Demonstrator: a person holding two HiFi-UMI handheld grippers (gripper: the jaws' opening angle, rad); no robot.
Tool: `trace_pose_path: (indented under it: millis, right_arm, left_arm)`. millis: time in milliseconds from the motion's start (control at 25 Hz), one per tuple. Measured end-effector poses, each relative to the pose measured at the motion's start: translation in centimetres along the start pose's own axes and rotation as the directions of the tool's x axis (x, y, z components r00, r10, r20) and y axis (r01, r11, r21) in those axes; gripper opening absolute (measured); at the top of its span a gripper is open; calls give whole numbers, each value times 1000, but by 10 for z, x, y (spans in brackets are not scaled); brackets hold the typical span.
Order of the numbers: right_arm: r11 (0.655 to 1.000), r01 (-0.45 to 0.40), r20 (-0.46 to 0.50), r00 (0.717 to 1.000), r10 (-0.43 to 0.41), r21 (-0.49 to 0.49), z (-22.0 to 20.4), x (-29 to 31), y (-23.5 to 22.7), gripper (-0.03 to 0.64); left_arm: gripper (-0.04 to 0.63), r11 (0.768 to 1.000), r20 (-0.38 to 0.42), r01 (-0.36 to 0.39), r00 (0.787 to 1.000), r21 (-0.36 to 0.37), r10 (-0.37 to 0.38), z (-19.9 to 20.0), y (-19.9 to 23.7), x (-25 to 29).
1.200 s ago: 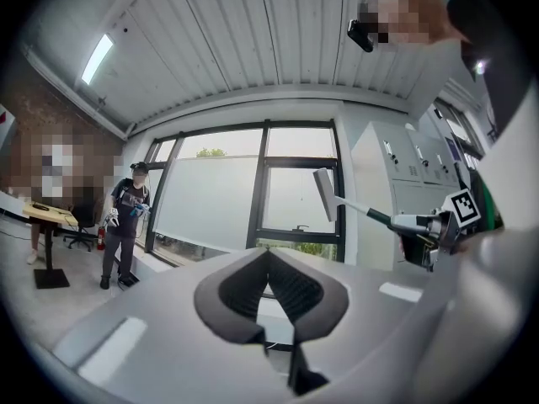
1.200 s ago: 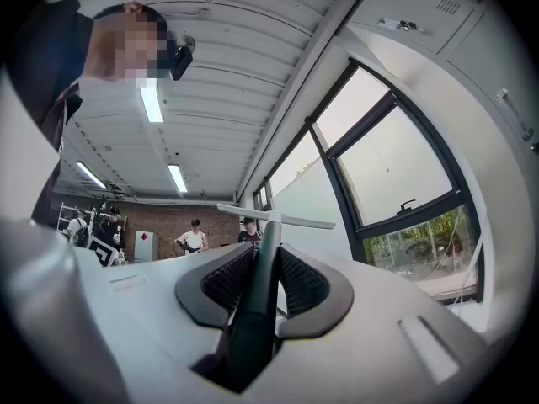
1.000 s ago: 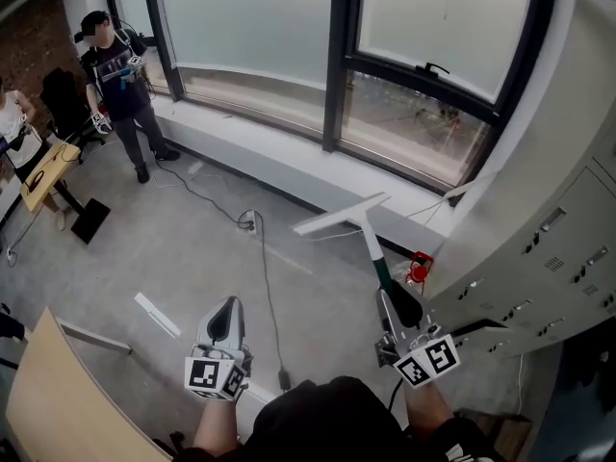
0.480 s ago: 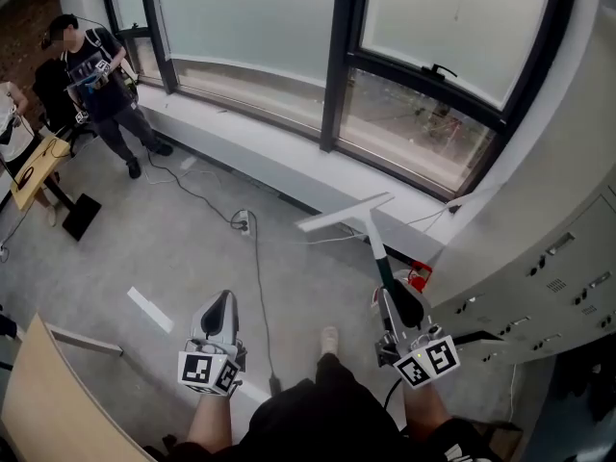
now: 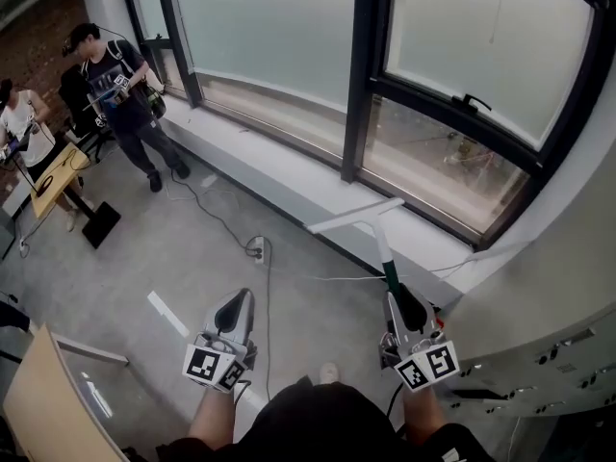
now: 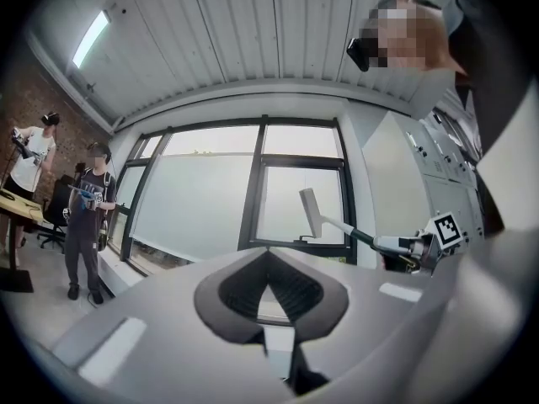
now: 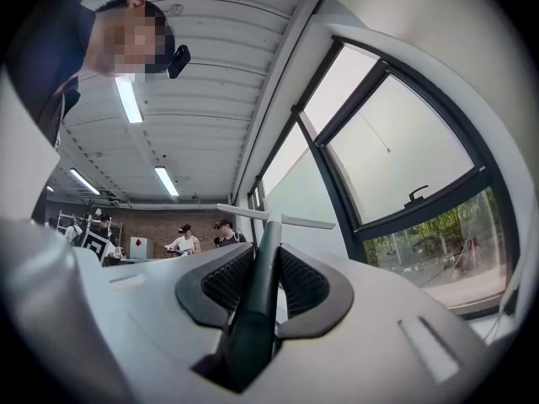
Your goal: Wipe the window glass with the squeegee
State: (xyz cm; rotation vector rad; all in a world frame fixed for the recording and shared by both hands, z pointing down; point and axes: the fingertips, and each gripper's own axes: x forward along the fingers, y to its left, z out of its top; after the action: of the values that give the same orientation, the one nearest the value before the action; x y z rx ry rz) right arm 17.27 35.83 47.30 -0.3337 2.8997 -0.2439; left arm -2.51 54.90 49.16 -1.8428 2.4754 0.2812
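The squeegee (image 5: 371, 227) has a white blade and a dark green handle (image 7: 257, 297); its blade points toward the window glass (image 5: 279, 27) but stays short of it, over the sill. My right gripper (image 5: 405, 308) is shut on the handle, which runs between its jaws. The blade (image 7: 274, 218) shows crosswise beyond the jaws in the right gripper view. My left gripper (image 5: 233, 314) is shut and holds nothing, its jaws meeting at the tips (image 6: 269, 259). From the left gripper view the squeegee (image 6: 313, 214) and right gripper appear in front of the window.
A dark window frame post (image 5: 364, 75) divides the panes, with a latch handle (image 5: 474, 100) on the right pane. A white sill (image 5: 289, 176) runs below. Cables and a power strip (image 5: 257, 249) lie on the floor. Two people (image 5: 120, 89) stand at far left near a desk. Grey lockers (image 5: 568, 364) at right.
The view has moved closer to the window and the lockers slid out to the right. Both grippers keep their hold and pose; the squeegee stays pointed at the window.
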Motion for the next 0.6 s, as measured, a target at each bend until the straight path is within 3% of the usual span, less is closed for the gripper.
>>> trace_pose_path:
  millis: [200,600]
  right_arm:
    - [1000,14,-9,1000,-14,5,1,18,-45,98]
    - [992,127,-23,992,-127,-15,0,39,-116,97]
  left_arm:
    - [0,999,11,37,999,0,-37,-2,-13,54]
    - [11,994,-22,113,993,13,-112,-26,-10,156]
